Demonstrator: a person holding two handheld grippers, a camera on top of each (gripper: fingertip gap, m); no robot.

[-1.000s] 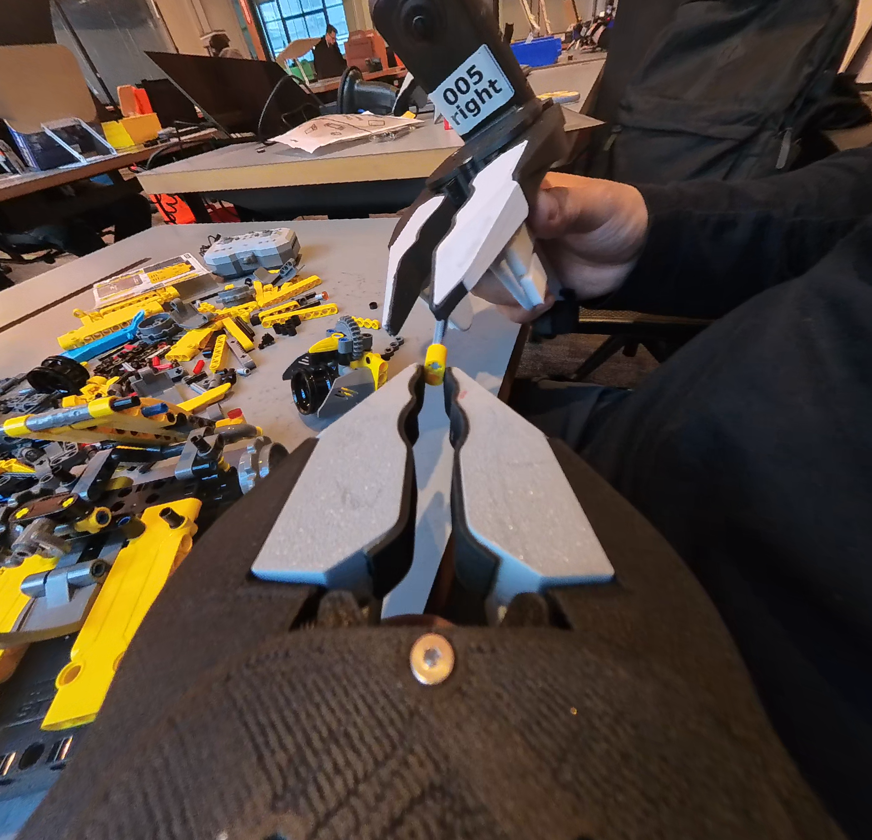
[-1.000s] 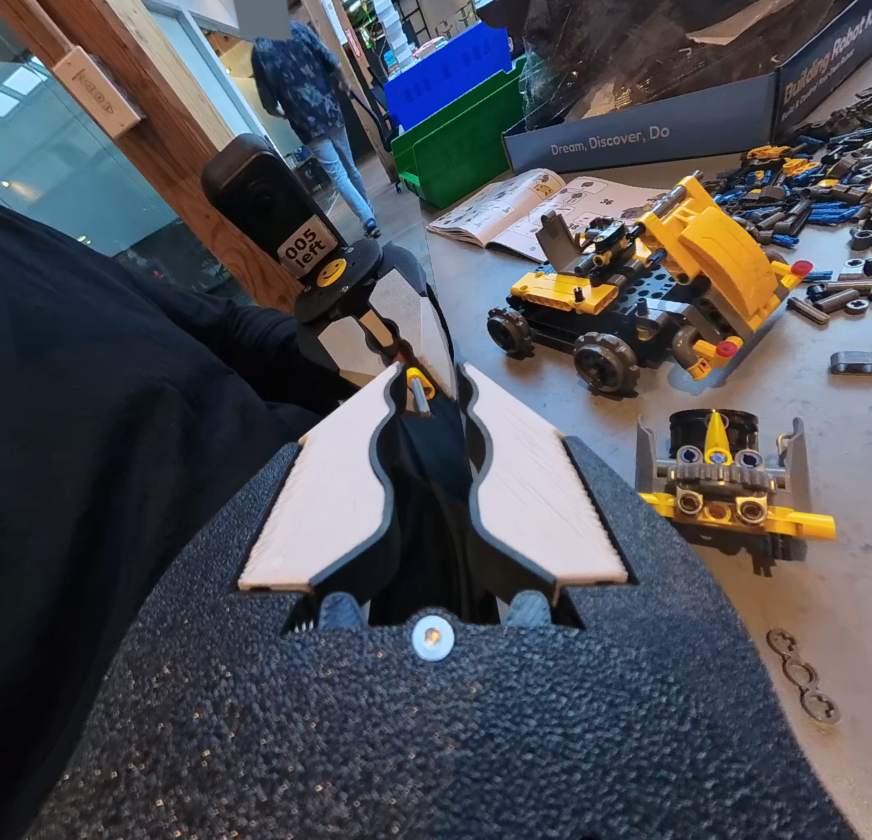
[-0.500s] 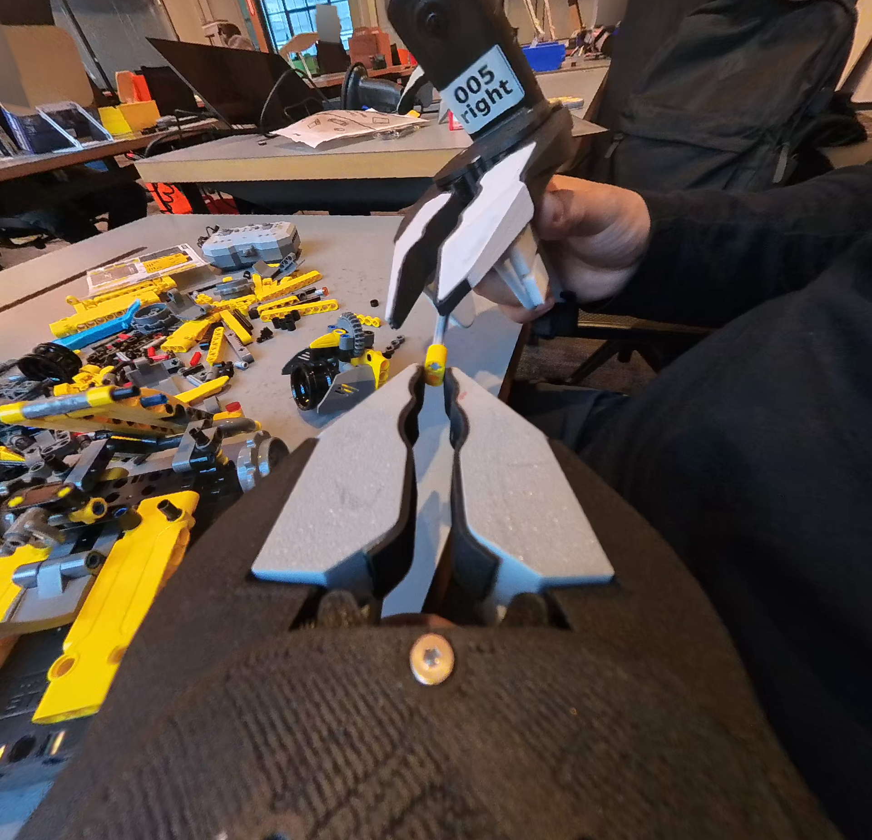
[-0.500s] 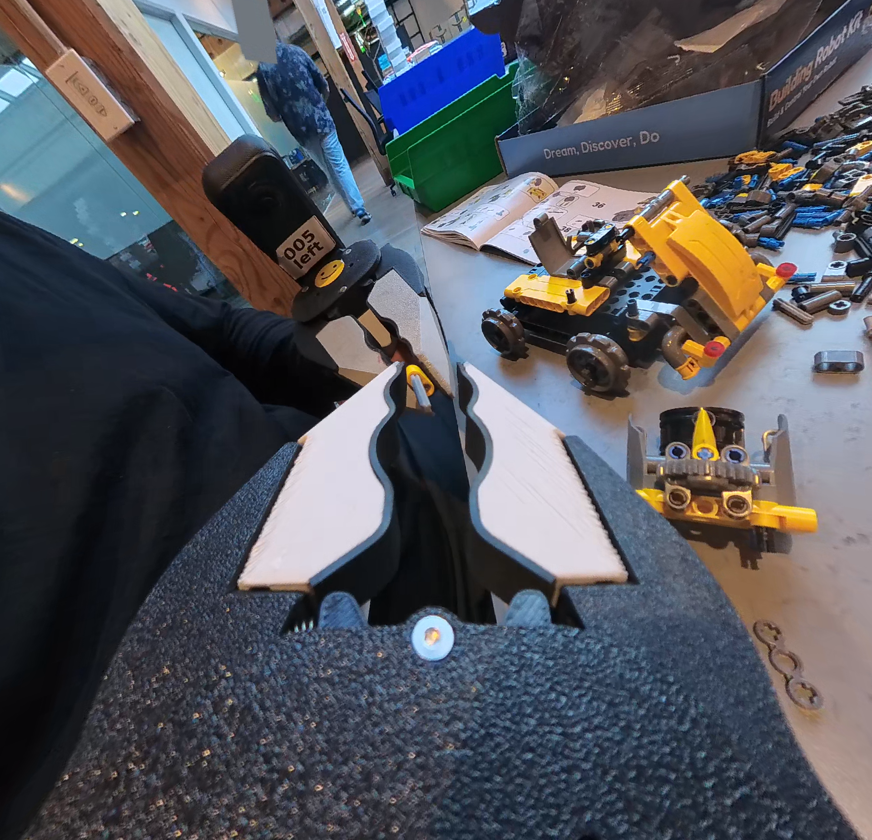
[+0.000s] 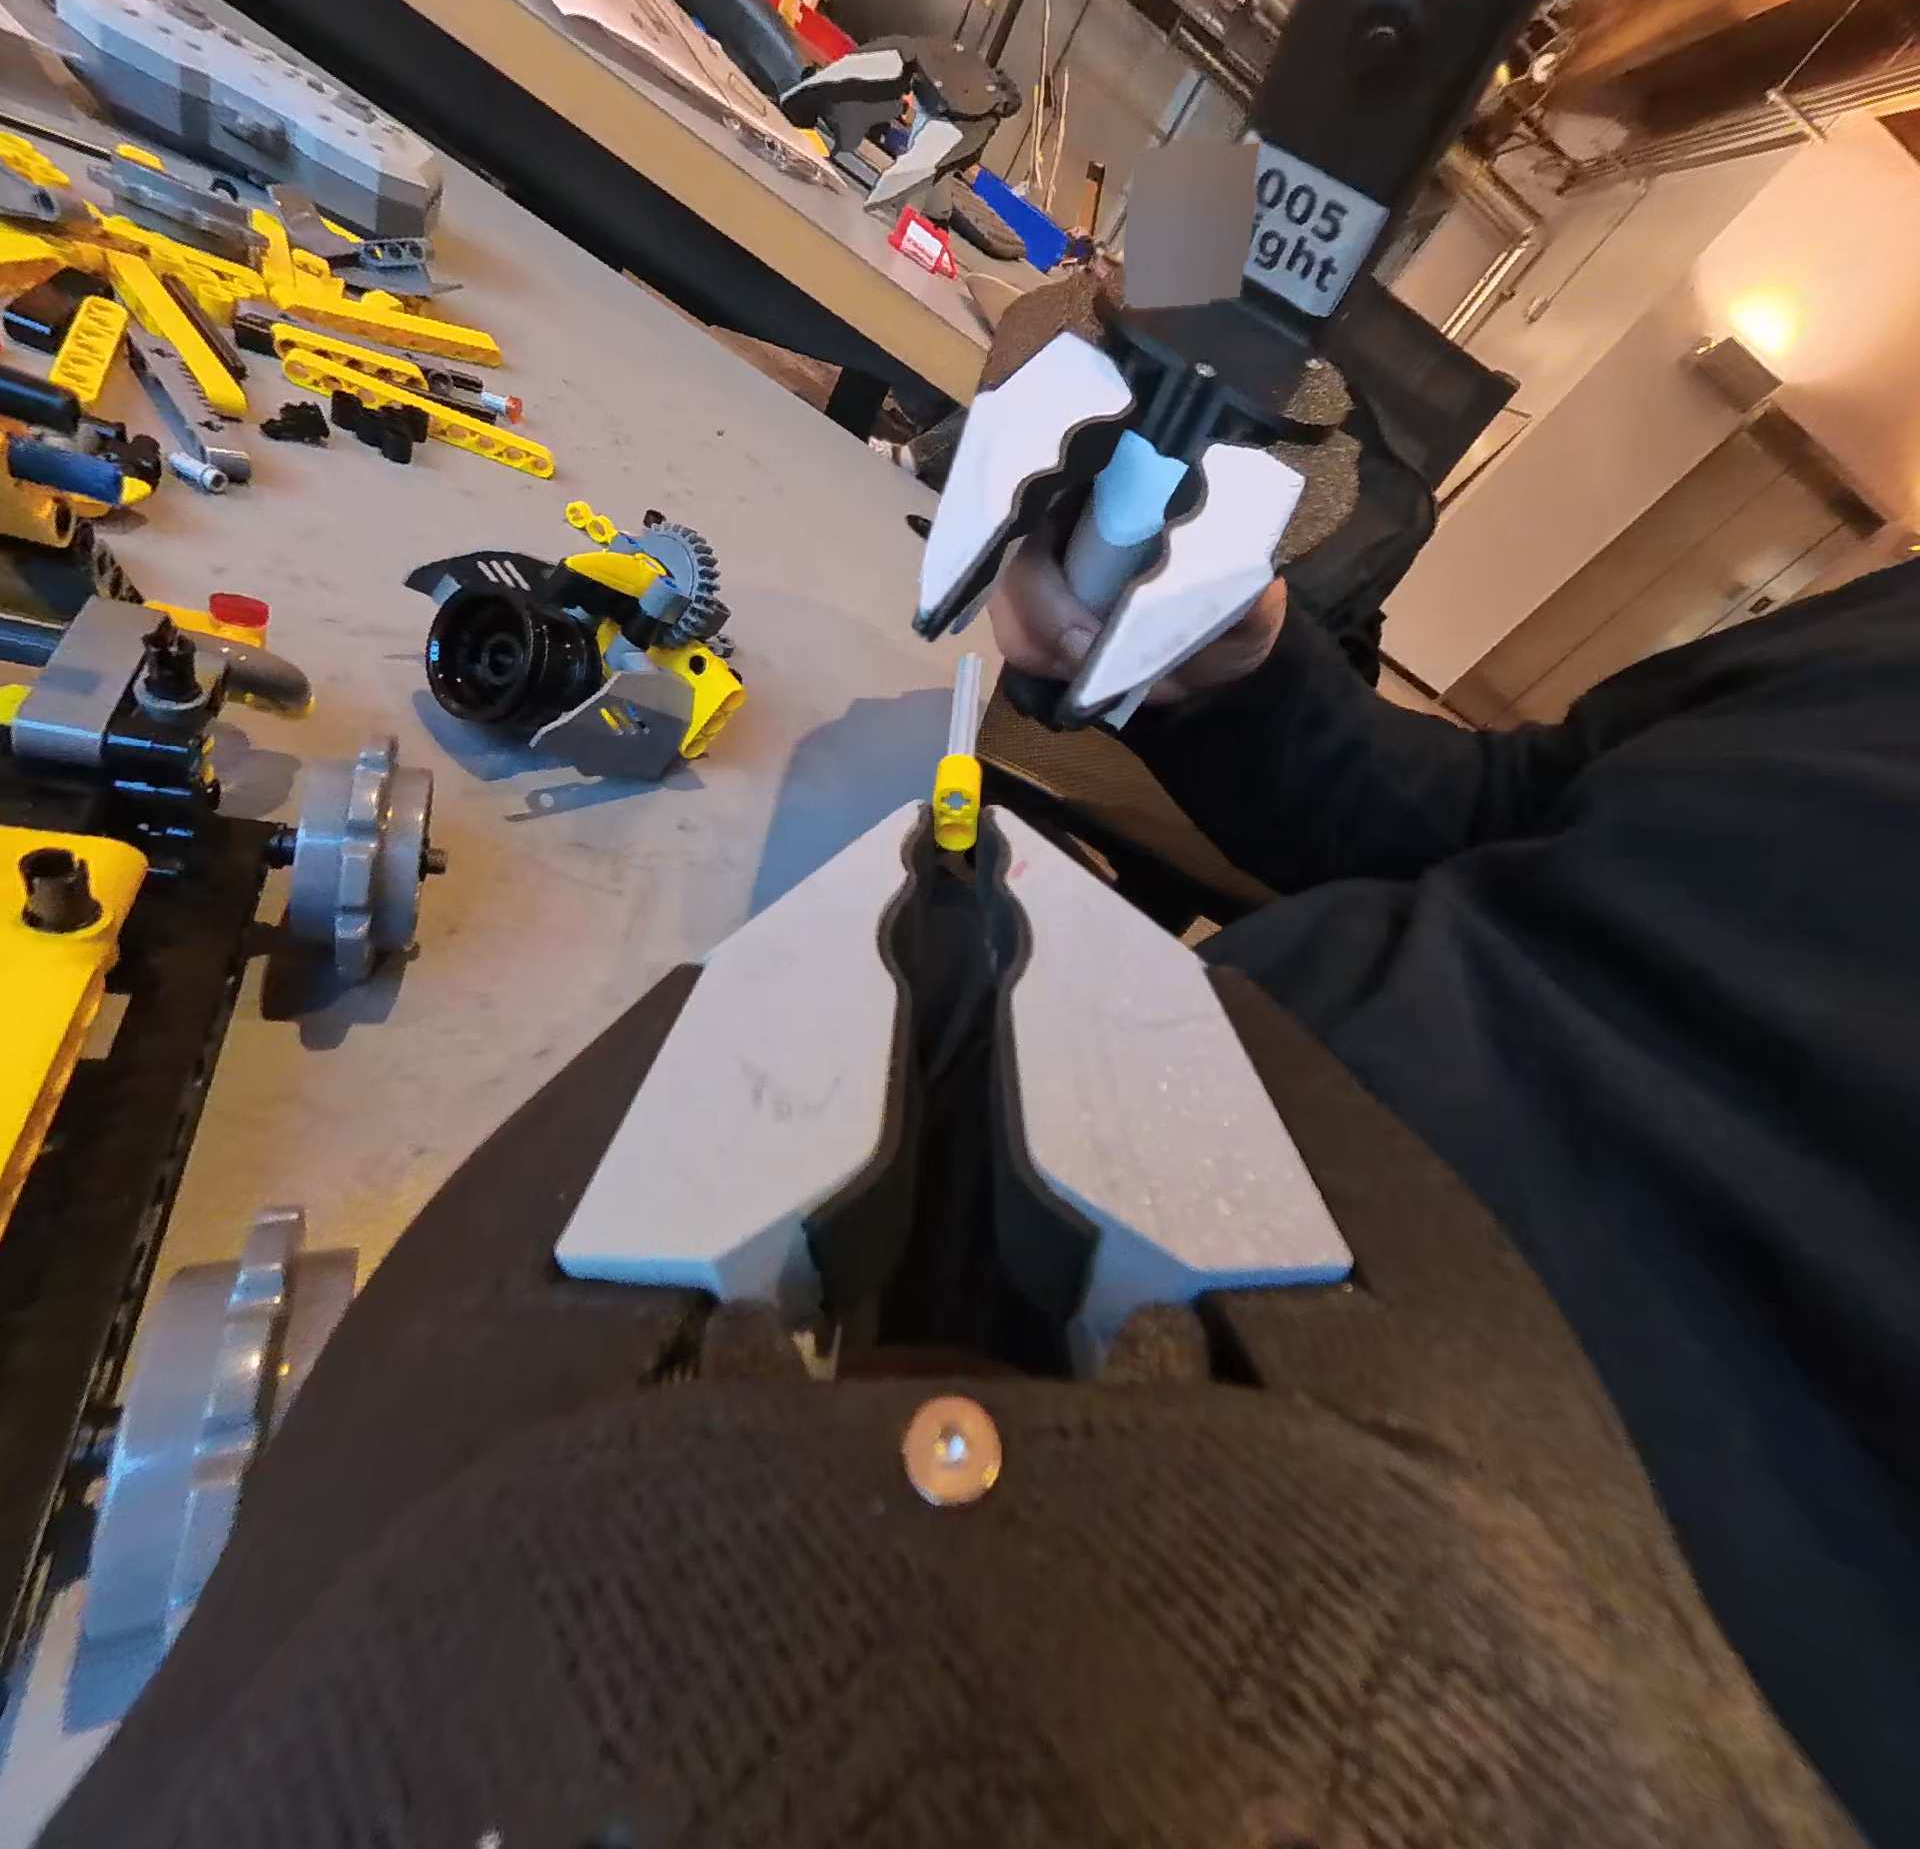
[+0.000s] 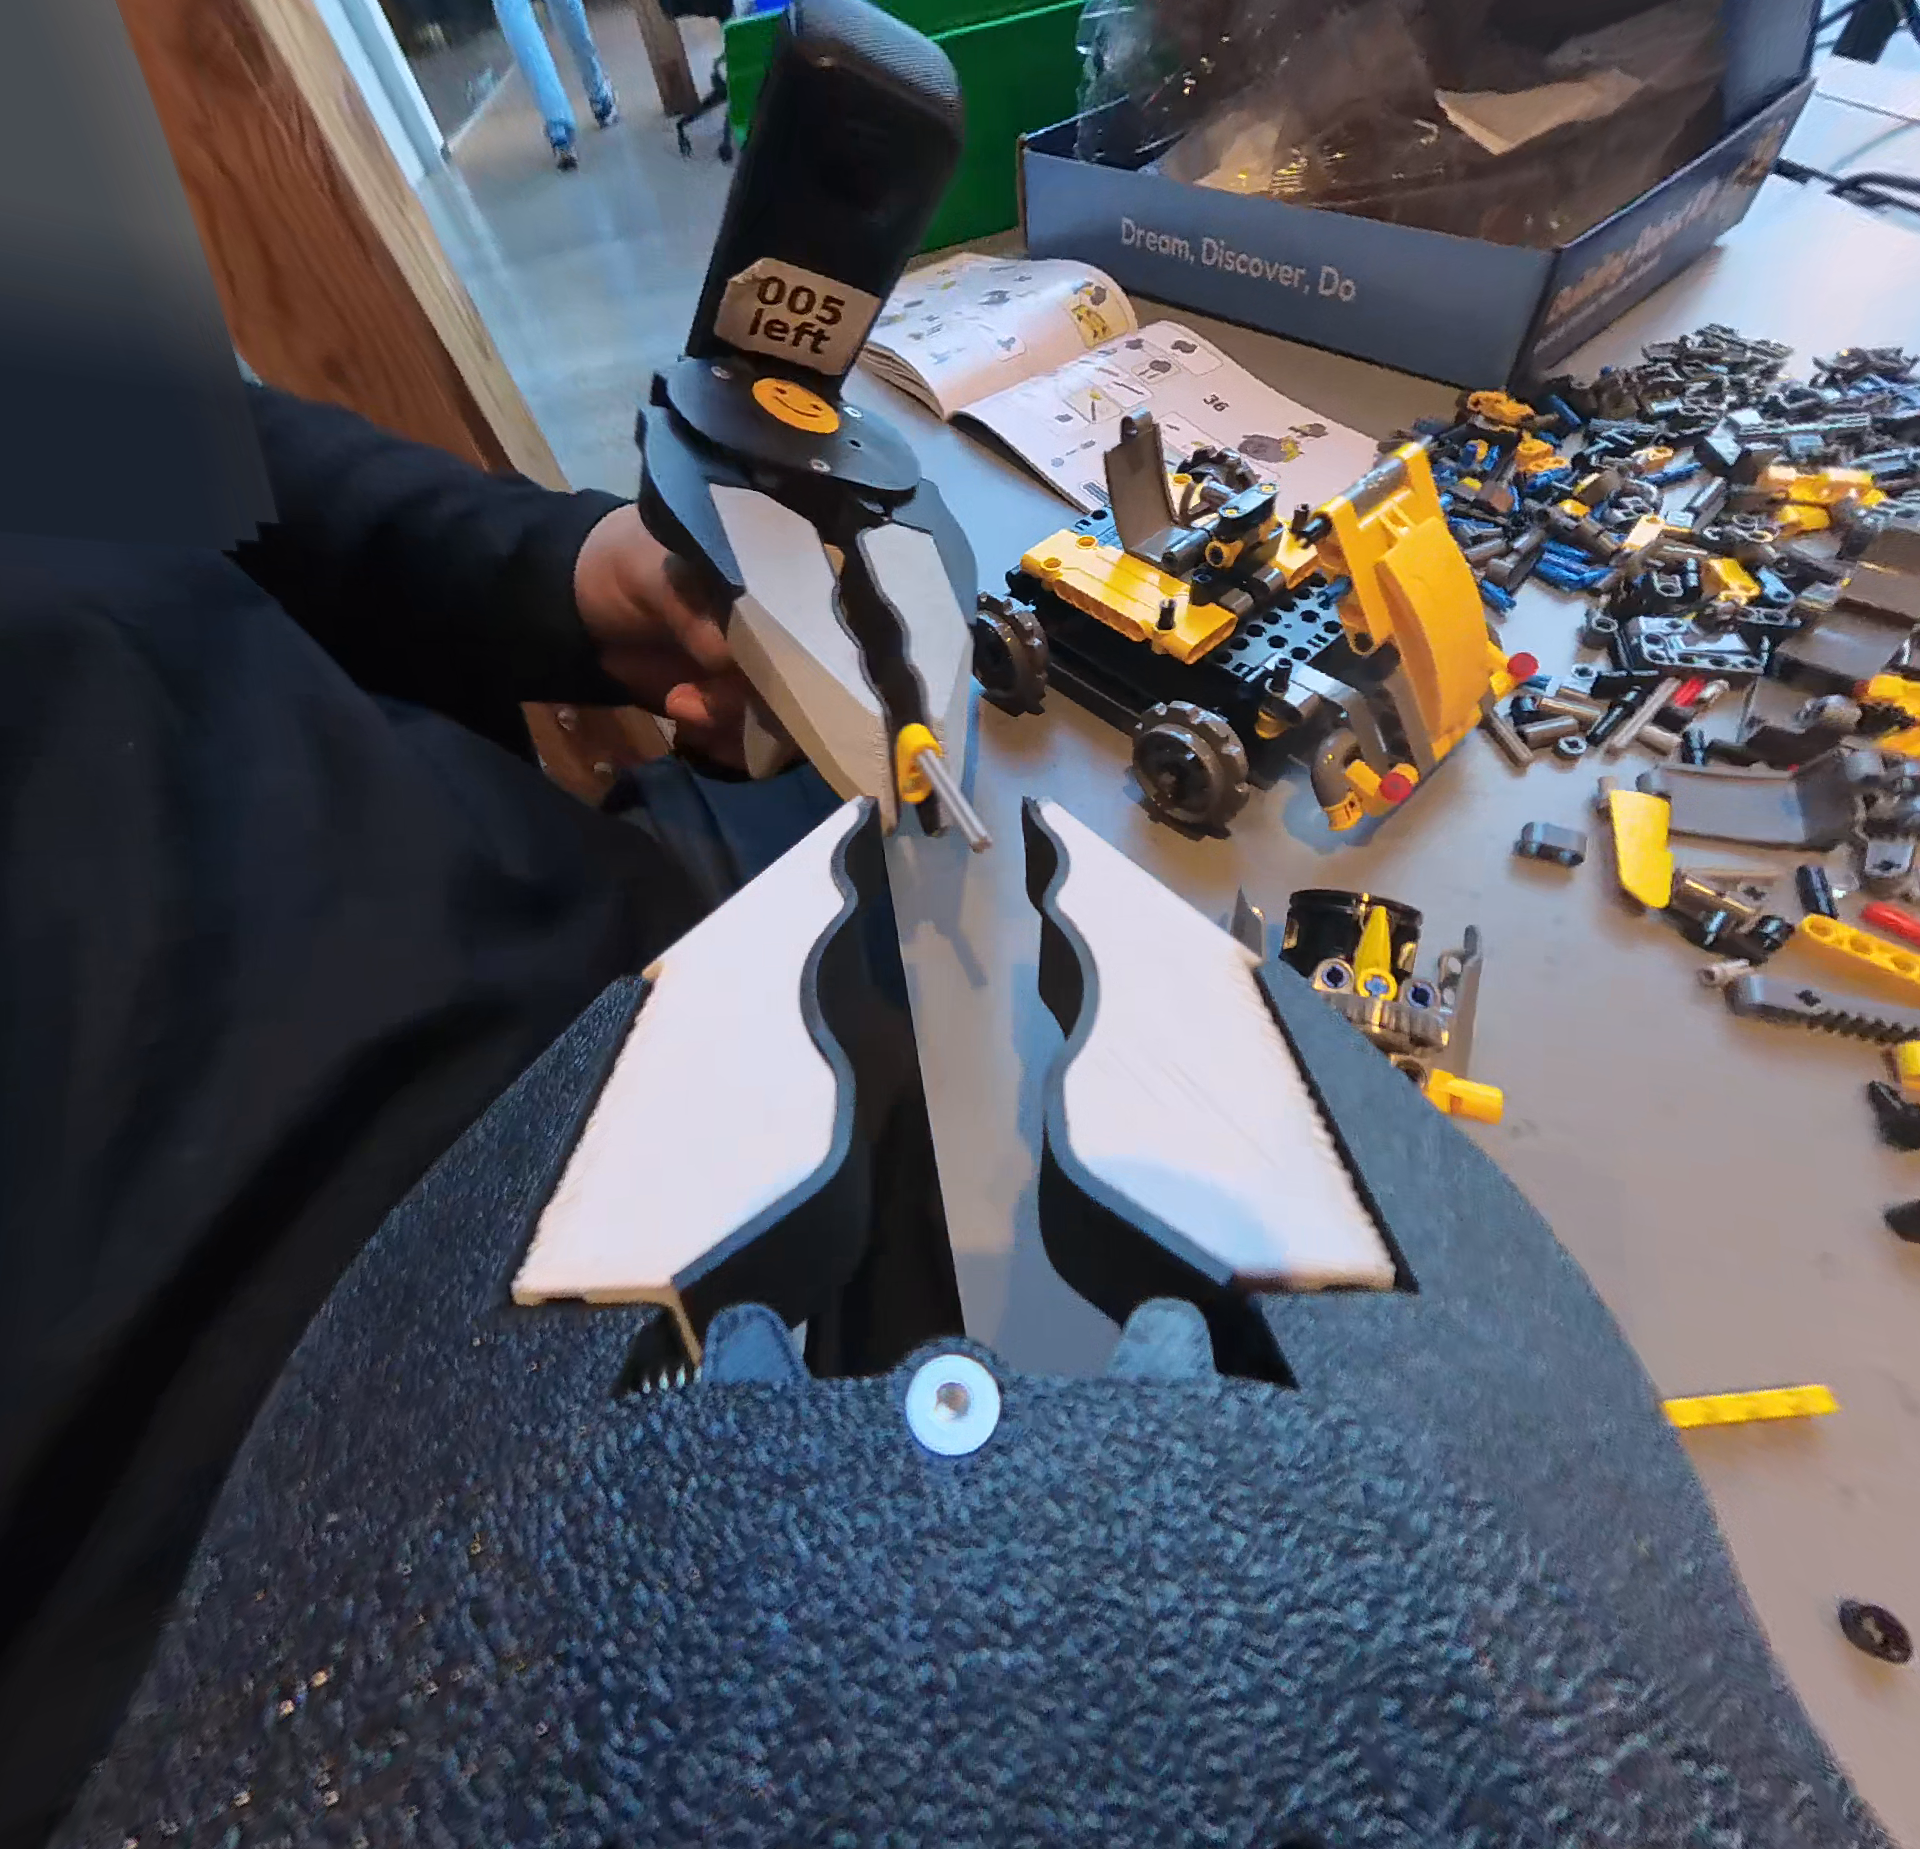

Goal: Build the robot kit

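Held piece: a small yellow plastic connector (image 5: 955,814) with a thin grey axle rod (image 5: 965,705) pushed through it; it sits at the very tips of the left gripper, the rod sticking out past them, above the table's near edge.
Left gripper: the left gripper (image 5: 953,835) has its grey fingers pressed in on the yellow connector, pinching it; a hand (image 6: 644,620) in a dark sleeve holds the handle.
Right gripper: the right gripper (image 6: 945,812) has its white fingers spread, with a clear gap between the tips and nothing in it. The free end of the rod lies just in front of that gap, near the tips; whether it touches them I cannot tell.
Nearest model: a small yellow, black and grey brick sub-assembly with a grey gear (image 5: 582,646) stands on the grey table (image 5: 582,947), near both grippers.
Larger model: a yellow and black wheeled brick vehicle (image 6: 1247,636) stands farther off on the table.
Loose parts: a scatter of yellow, black, blue and grey brick pieces (image 6: 1714,511) lies beyond it.
Paper: an open instruction booklet (image 6: 1081,365) lies behind the vehicle, beside a dark cardboard box (image 6: 1351,251).
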